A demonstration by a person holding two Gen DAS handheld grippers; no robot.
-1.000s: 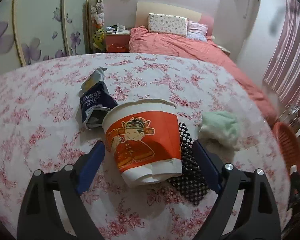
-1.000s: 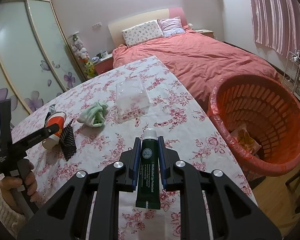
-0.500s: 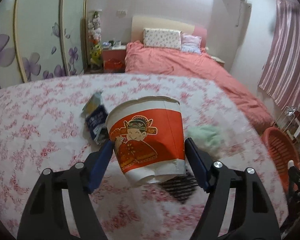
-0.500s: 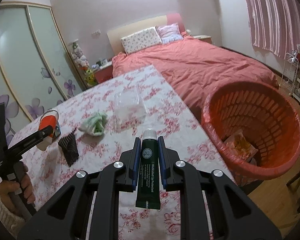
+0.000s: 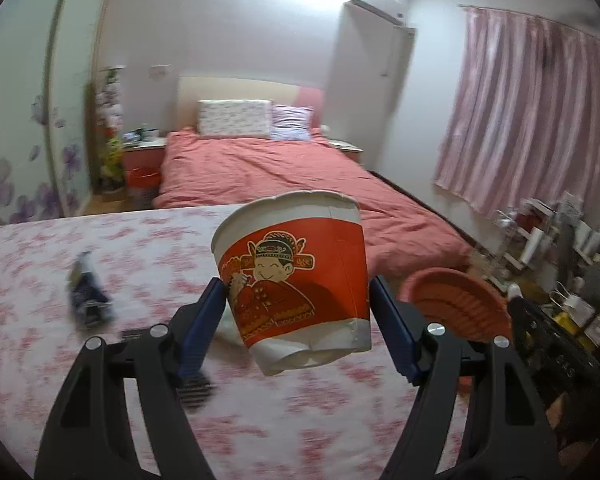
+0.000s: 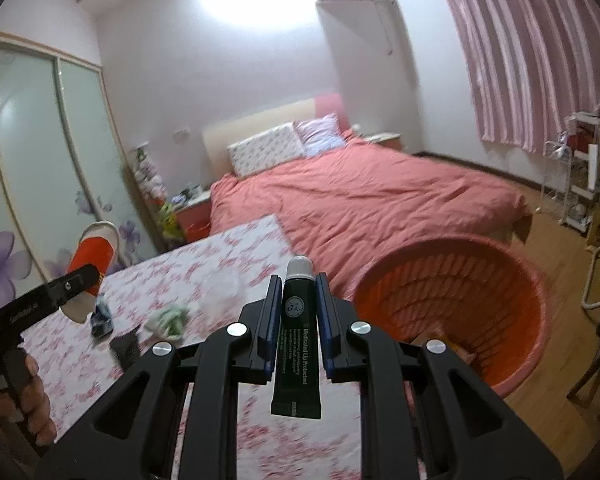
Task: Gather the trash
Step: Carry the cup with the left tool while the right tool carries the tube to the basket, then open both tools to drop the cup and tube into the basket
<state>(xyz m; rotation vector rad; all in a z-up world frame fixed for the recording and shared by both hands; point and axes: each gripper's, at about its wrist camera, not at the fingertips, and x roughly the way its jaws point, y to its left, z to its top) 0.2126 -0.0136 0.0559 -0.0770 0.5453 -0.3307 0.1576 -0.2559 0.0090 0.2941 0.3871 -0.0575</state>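
carry step: left gripper [image 5: 296,304] jaws are clamping the noodle cup [image 5: 294,276], right gripper [image 6: 298,312] jaws are pinching the lip balm tube [image 6: 298,332]. next, both are needing release over the red basket [image 6: 452,304] at 3 o'clock.

One paper cup [image 5: 296,280], red and white, with smiling man picture. One dark green tube [image 6: 298,340] with white cap. One red basket [image 6: 452,304]. One green cloth [image 6: 168,320] on tabletop [image 6: 204,272]. One dark blue wrapper [image 5: 86,300]. One black checked thing [image 6: 125,347]. One clear plastic piece [image 6: 220,300], blurry. Two tools: left tool [image 5: 296,320], right tool [image 6: 298,308]. One bed [image 6: 360,200]. Two pillows [image 5: 236,123].
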